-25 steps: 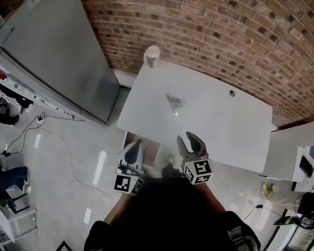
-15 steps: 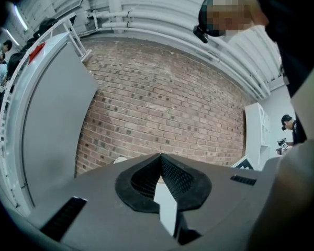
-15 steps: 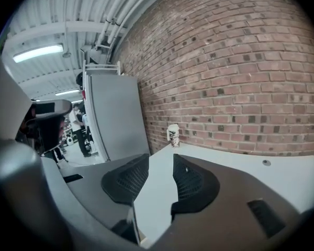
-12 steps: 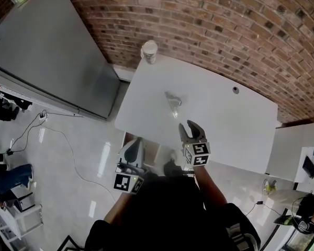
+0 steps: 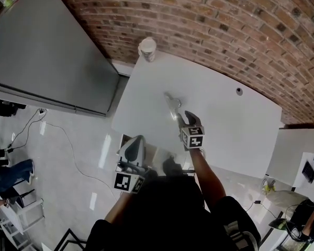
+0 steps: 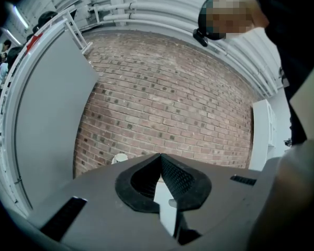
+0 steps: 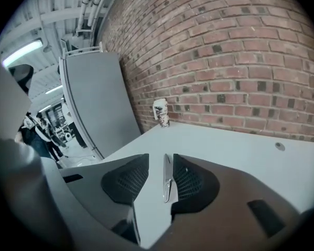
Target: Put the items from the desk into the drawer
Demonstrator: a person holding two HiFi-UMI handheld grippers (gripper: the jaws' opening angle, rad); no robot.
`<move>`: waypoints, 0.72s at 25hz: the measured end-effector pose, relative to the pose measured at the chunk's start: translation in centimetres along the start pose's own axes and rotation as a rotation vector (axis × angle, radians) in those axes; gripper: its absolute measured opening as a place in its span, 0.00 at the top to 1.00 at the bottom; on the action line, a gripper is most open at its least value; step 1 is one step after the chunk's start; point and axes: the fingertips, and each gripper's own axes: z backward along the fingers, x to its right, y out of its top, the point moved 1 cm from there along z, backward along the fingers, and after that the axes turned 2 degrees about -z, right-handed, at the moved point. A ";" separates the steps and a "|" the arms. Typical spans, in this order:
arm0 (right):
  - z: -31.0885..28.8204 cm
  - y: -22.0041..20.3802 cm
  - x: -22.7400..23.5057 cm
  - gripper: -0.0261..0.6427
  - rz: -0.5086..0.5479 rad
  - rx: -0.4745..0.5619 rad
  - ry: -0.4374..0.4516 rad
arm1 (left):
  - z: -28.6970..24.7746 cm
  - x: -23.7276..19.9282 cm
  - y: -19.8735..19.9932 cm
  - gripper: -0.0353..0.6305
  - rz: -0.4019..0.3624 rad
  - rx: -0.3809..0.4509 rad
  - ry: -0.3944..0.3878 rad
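The right gripper (image 5: 187,116) is reaching over the middle of the white desk (image 5: 225,124), its jaws standing apart with nothing clamped. In the right gripper view (image 7: 160,156), a slim, shiny silver metal item (image 7: 167,184) is lying flat on the tabletop between them, running lengthwise along the gap and sitting just beside the right-hand pad (image 7: 191,184); whether it is touching that pad cannot be told. From the head view the same metal item (image 5: 172,103) is resting near the tabletop's centre, well apart from a pale printed paper cup (image 5: 147,48) standing upright at the far left corner, close to the red brick wall (image 5: 240,30). The left gripper (image 5: 134,148) is hanging just off the desk's near left edge, and its own view is showing its jaws (image 6: 160,157) clenched tip to tip on nothing.
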 end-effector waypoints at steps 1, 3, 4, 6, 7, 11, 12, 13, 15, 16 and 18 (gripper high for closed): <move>-1.0 -0.5 0.5 0.76 -0.001 -0.023 -0.004 | -0.3 -0.1 -0.3 0.94 -0.001 -0.012 0.007; -2.8 -1.6 1.4 0.76 0.002 -0.070 -0.012 | -0.8 -0.2 -0.8 0.94 -0.002 -0.034 0.016; -3.7 -2.0 1.8 0.76 -0.001 -0.089 -0.015 | -1.1 -0.2 -0.9 0.94 -0.003 -0.038 0.016; -5.2 -2.8 2.6 0.76 -0.022 -0.115 -0.018 | -1.5 -0.2 -1.0 0.94 -0.004 -0.035 0.010; -5.9 -3.2 3.0 0.76 -0.036 -0.126 -0.020 | -1.7 -0.2 -1.0 0.94 0.000 -0.033 0.008; -8.1 -4.2 4.2 0.76 -0.067 -0.154 -0.021 | -2.0 -0.4 -1.6 0.94 0.014 -0.067 0.034; -8.5 -4.5 4.4 0.76 -0.070 -0.158 -0.017 | -2.0 -0.5 -2.0 0.94 0.016 -0.092 0.048; -8.9 -4.7 4.6 0.76 -0.073 -0.162 -0.011 | -1.9 -0.5 -2.2 0.94 0.017 -0.105 0.056; -9.6 -5.0 4.8 0.76 -0.079 -0.169 0.000 | -2.0 -0.3 -2.4 0.94 0.016 -0.104 0.051; -10.0 -5.3 4.9 0.76 -0.083 -0.179 0.004 | -2.1 -0.2 -2.4 0.94 0.016 -0.099 0.047; -10.5 -6.0 4.9 0.76 -0.095 -0.207 0.008 | -2.1 -0.3 -2.5 0.94 0.016 -0.094 0.052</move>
